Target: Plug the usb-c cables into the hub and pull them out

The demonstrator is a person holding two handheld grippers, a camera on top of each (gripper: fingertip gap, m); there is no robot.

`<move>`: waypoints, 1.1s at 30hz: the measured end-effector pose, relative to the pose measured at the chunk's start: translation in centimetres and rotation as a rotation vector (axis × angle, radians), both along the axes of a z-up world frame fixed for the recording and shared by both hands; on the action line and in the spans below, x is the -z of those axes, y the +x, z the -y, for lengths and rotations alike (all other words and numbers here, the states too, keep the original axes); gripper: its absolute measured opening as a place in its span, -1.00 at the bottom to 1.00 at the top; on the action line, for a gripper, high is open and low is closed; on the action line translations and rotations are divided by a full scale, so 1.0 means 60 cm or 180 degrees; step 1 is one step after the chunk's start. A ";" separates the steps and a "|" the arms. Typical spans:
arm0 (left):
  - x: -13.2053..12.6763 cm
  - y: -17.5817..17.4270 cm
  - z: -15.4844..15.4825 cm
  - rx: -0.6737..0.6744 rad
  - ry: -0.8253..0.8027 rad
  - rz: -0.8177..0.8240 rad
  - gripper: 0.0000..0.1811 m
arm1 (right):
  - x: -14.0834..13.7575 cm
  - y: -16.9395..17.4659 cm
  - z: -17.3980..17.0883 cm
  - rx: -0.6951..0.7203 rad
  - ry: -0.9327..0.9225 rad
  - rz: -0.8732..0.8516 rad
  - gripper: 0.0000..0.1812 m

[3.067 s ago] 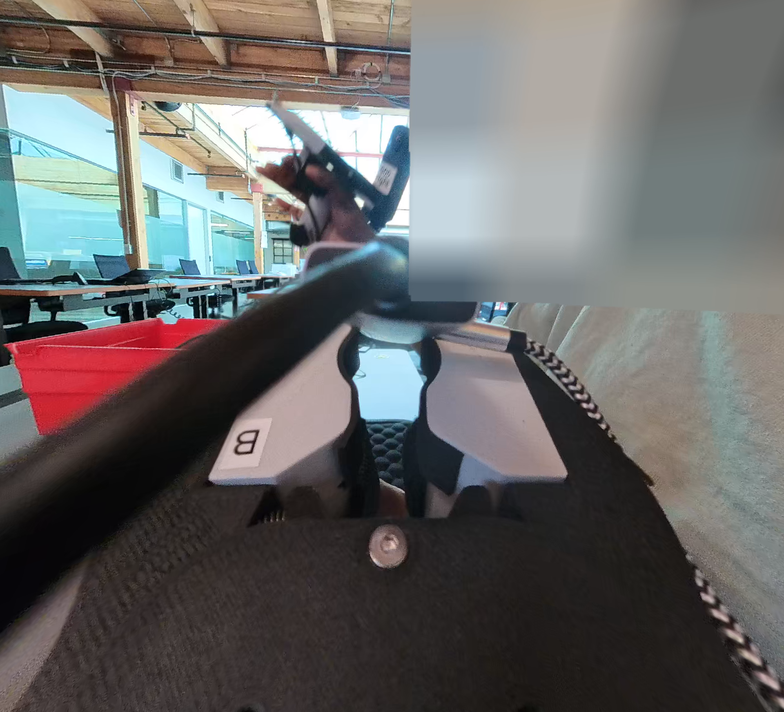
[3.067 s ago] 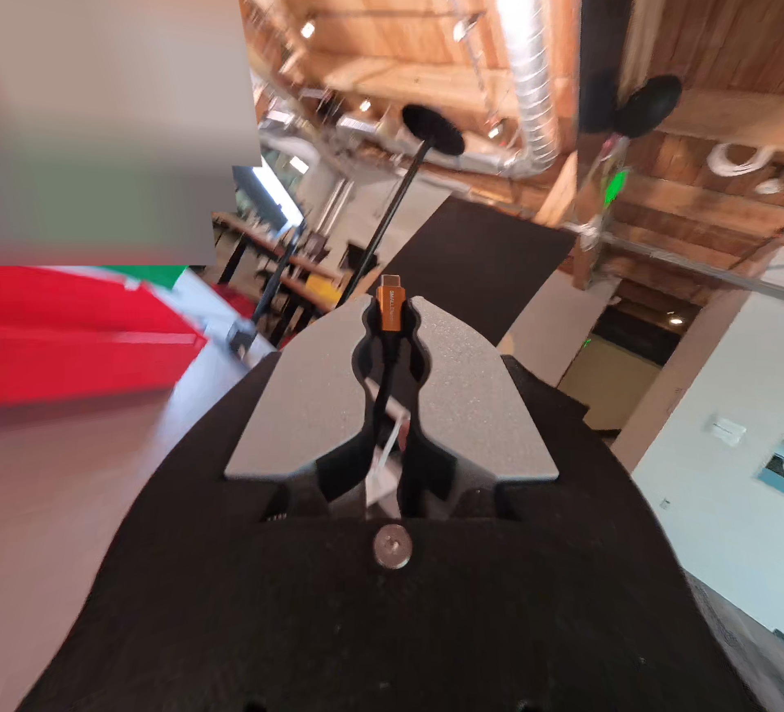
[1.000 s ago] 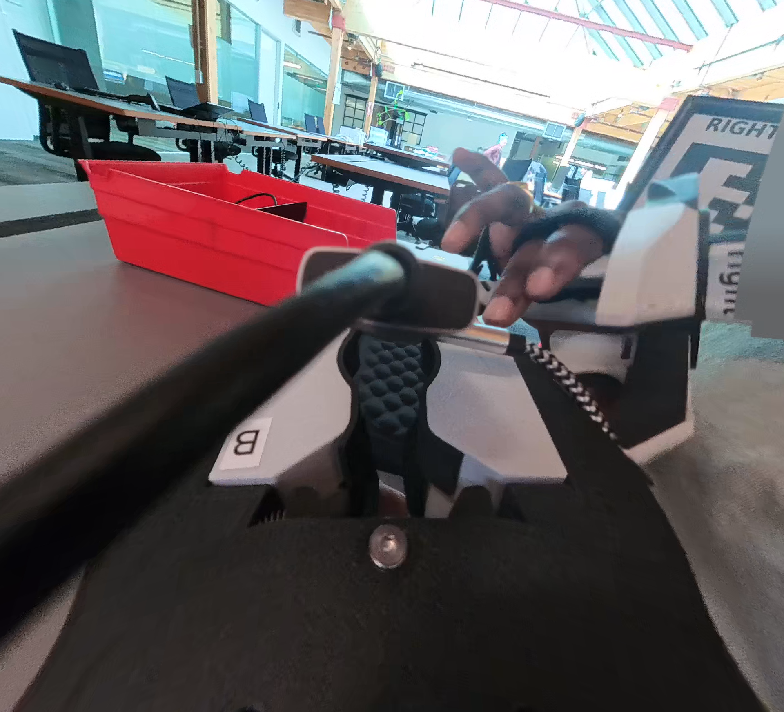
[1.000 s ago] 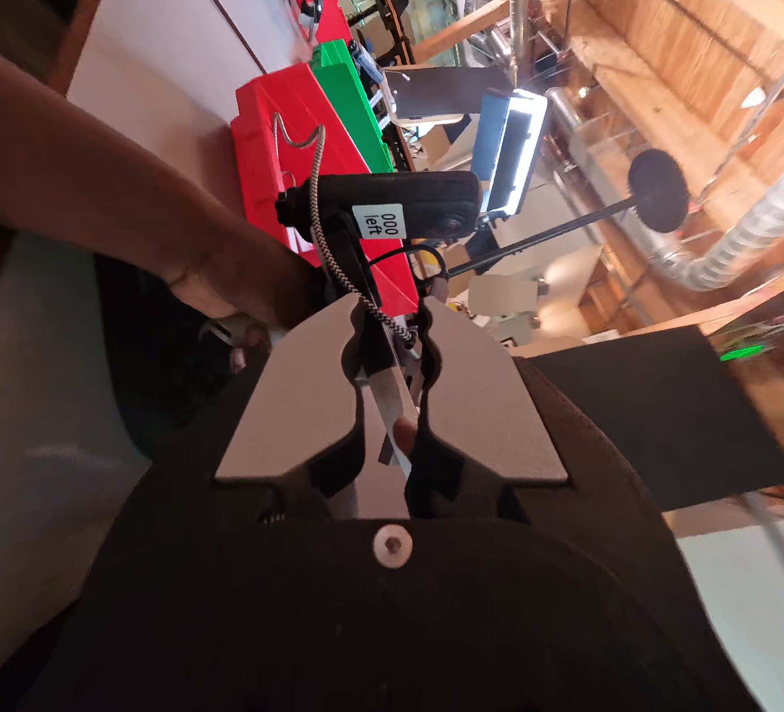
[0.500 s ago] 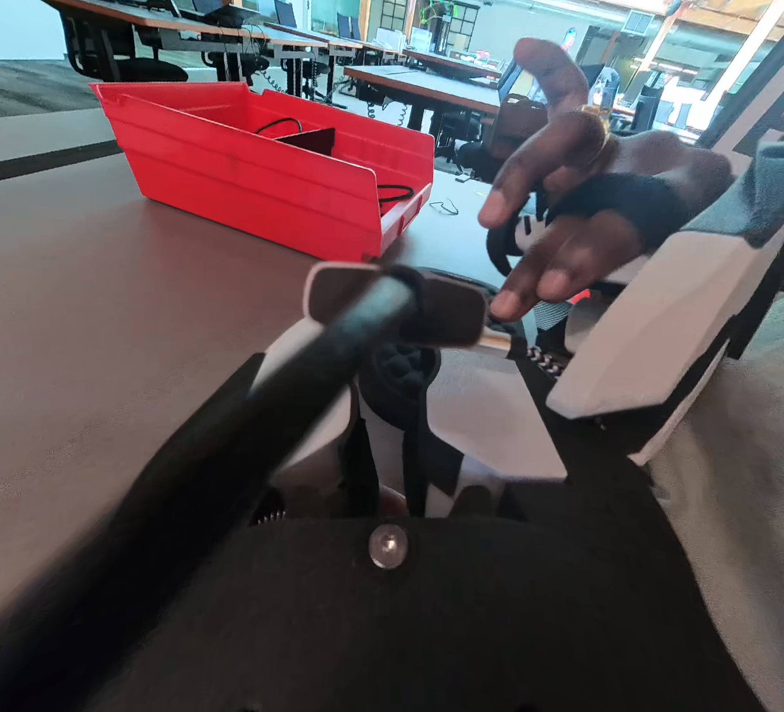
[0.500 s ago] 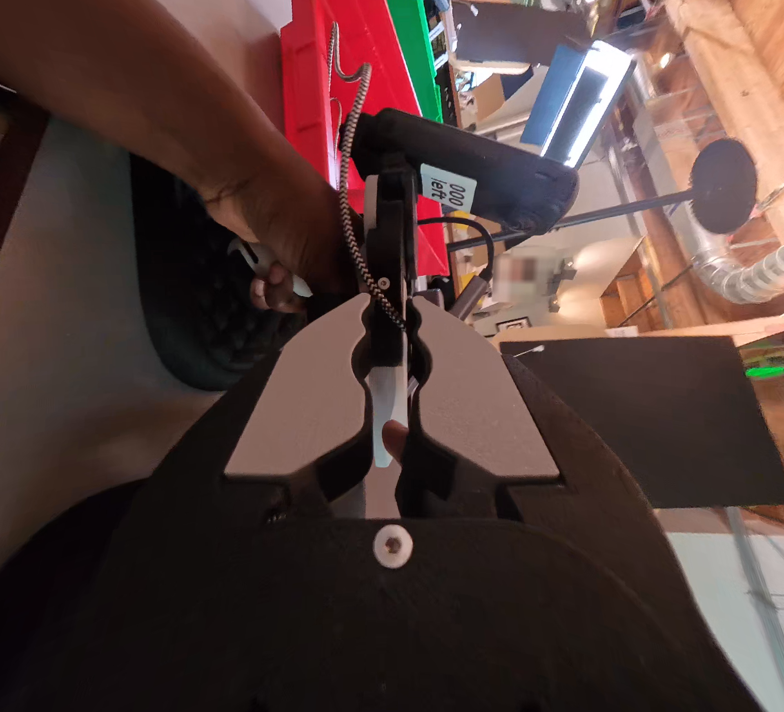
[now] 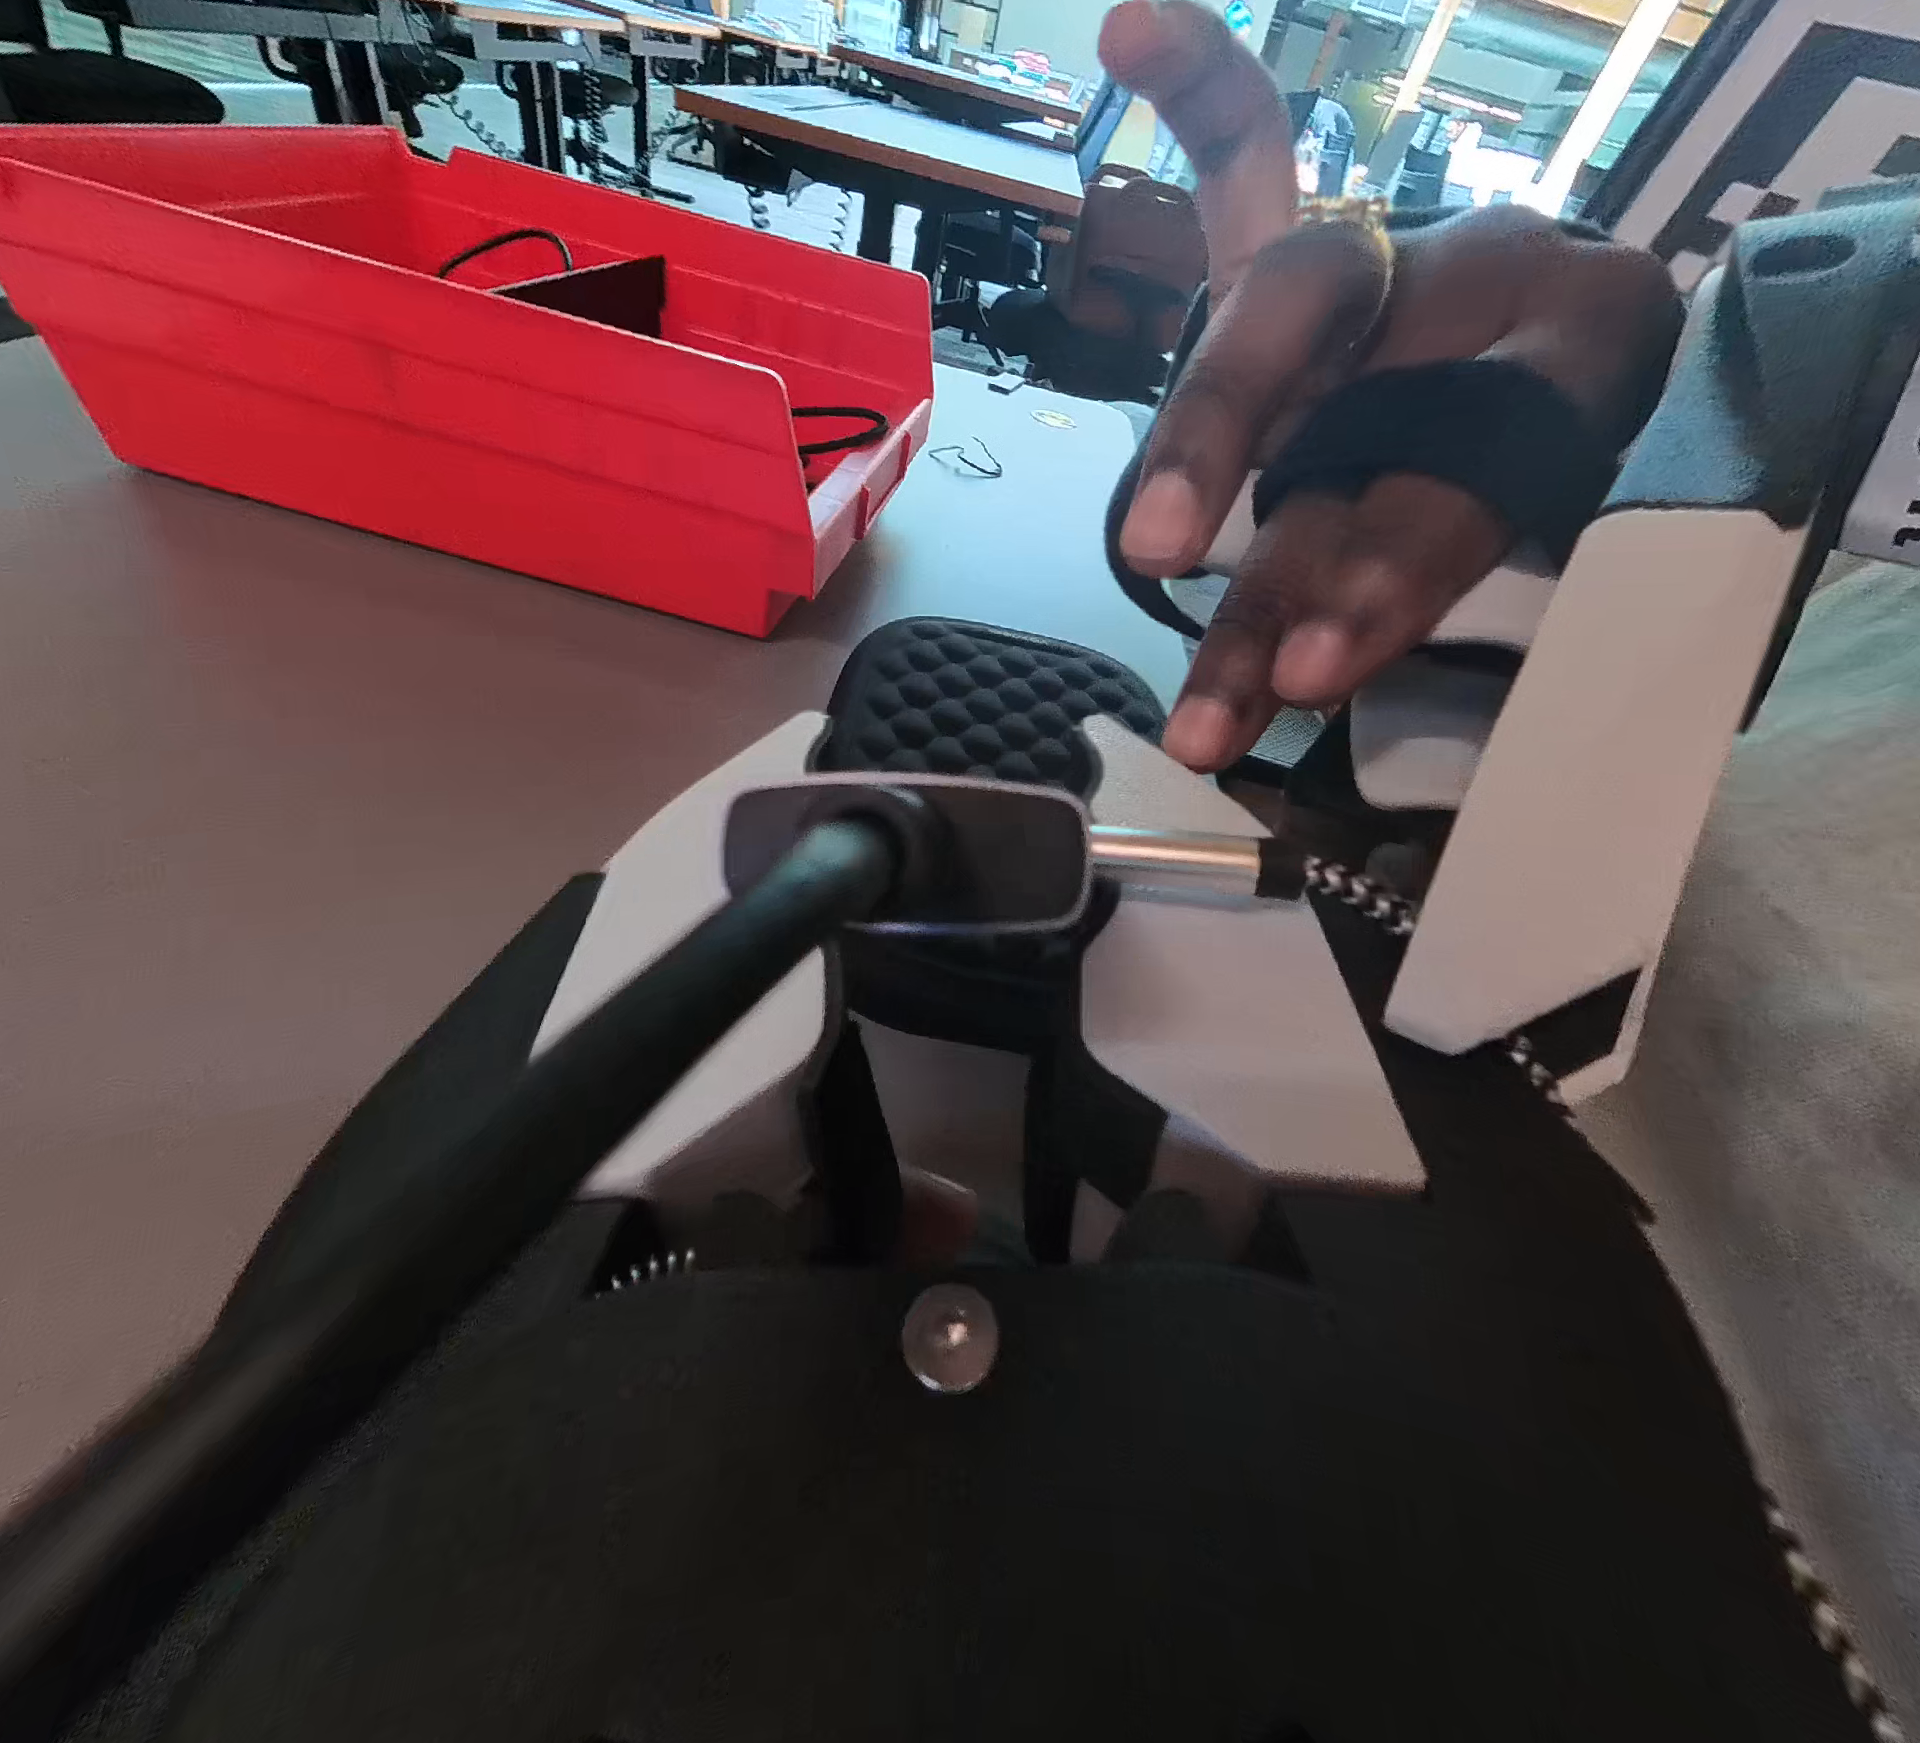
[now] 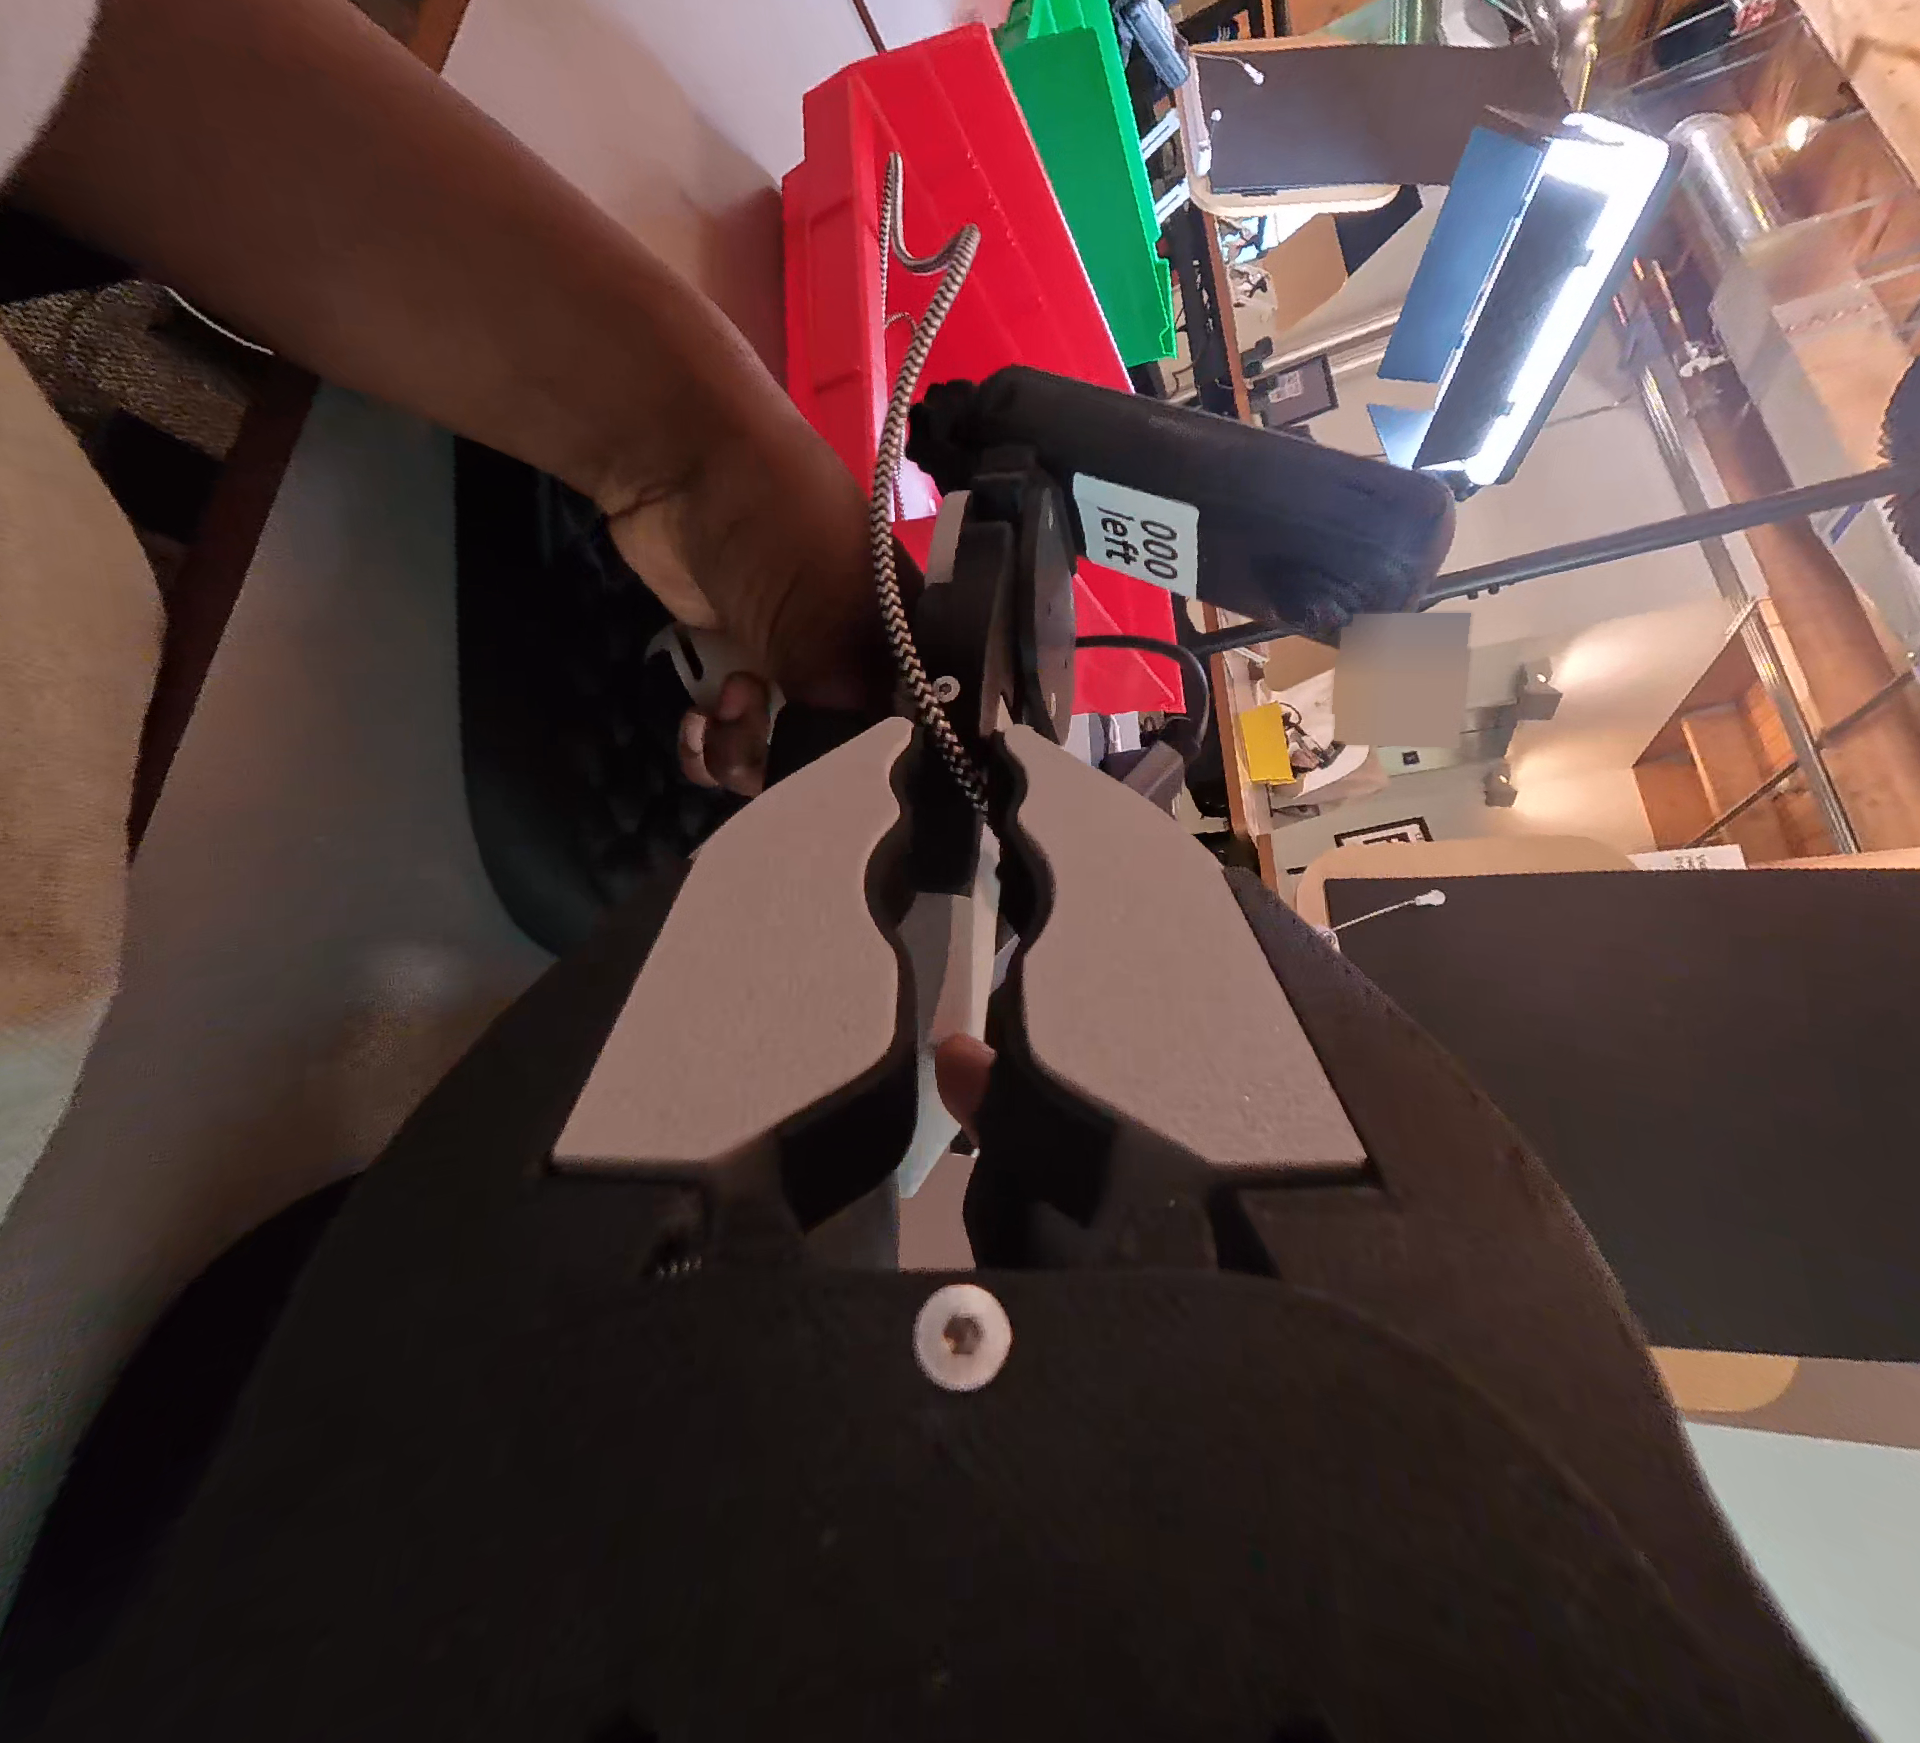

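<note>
1. Gripping the flat grey metal hub point(image 7: 904, 846) across its narrow body, the left gripper point(image 7: 951, 872) has its pale fingers point(image 7: 1236, 1018) closed on it above the dark brown tabletop point(image 7: 260, 758).
2. The hub's thick black cord point(image 7: 582, 1039) runs back toward the camera on the left side.
3. A silver-barrelled usb-c plug point(image 7: 1174, 862) sits in the hub's right end, with its black-and-white braided cable point(image 7: 1361, 898) leading off to the right.
4. The right gripper point(image 8: 951, 820) pinches that braided cable point(image 8: 940, 727) between its nearly closed grey fingers point(image 8: 769, 955); the cable loops up past the person's left forearm point(image 8: 416, 239).
5. In the left wrist view the person's right hand point(image 7: 1340, 467) hangs just past the plug, fingers spread, a black strap across it.
6. A red plastic bin point(image 7: 436, 384) with a dark divider stands farther back on the table, well apart from the hub.
7. A black honeycomb-textured pad point(image 7: 977, 696) lies directly beyond the left fingers.
8. In the right wrist view a green bin point(image 8: 1091, 176) lies beside the red one.
</note>
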State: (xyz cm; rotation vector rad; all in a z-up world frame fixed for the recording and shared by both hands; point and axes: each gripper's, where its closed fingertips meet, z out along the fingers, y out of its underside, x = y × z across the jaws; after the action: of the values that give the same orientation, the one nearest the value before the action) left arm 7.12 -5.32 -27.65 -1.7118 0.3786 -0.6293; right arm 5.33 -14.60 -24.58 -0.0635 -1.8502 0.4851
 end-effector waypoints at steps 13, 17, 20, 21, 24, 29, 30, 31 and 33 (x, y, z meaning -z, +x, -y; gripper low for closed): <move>0.047 -0.018 0.026 -0.0138 -0.1140 0.0151 -0.48 | -0.003 -0.013 0.002 -0.0033 0.0431 -0.0054 -0.88; 0.031 -0.012 0.028 0.0071 -0.1052 0.0533 -0.53 | -0.012 -0.022 0.005 -0.0045 0.0704 -0.0470 -0.89; 0.002 0.004 0.030 0.0396 -0.0865 0.1050 -0.55 | -0.025 -0.026 0.009 -0.0048 0.0583 -0.0540 -0.91; -0.003 0.008 0.030 0.0488 -0.0849 0.1166 -0.55 | -0.026 -0.027 0.009 -0.0028 0.0492 -0.0466 -0.92; -0.011 0.015 0.030 0.0646 -0.0828 0.1371 -0.49 | -0.030 -0.029 0.008 -0.0037 0.0025 -0.0171 -0.92; -0.012 0.015 0.036 0.0853 -0.0921 0.1602 -0.41 | -0.049 -0.023 0.008 -0.0135 -0.0424 0.0026 -0.98; -0.009 0.011 0.032 0.0784 -0.0955 0.1619 -0.41 | -0.045 -0.024 0.004 -0.0072 -0.0234 0.0028 -0.98; -0.006 0.009 0.029 0.0716 -0.0972 0.1593 -0.45 | -0.039 -0.028 -0.003 0.0030 -0.0015 0.0023 -0.98; -0.007 0.014 0.032 0.0784 -0.0965 0.1538 -0.47 | -0.038 -0.037 -0.008 0.0137 0.0014 0.0011 -0.98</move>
State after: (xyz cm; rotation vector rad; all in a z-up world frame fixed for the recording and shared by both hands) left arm 7.95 -7.23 -27.24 -1.7370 0.1530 -1.3024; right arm 3.14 -14.14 -22.31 -0.1009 -1.8496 0.4512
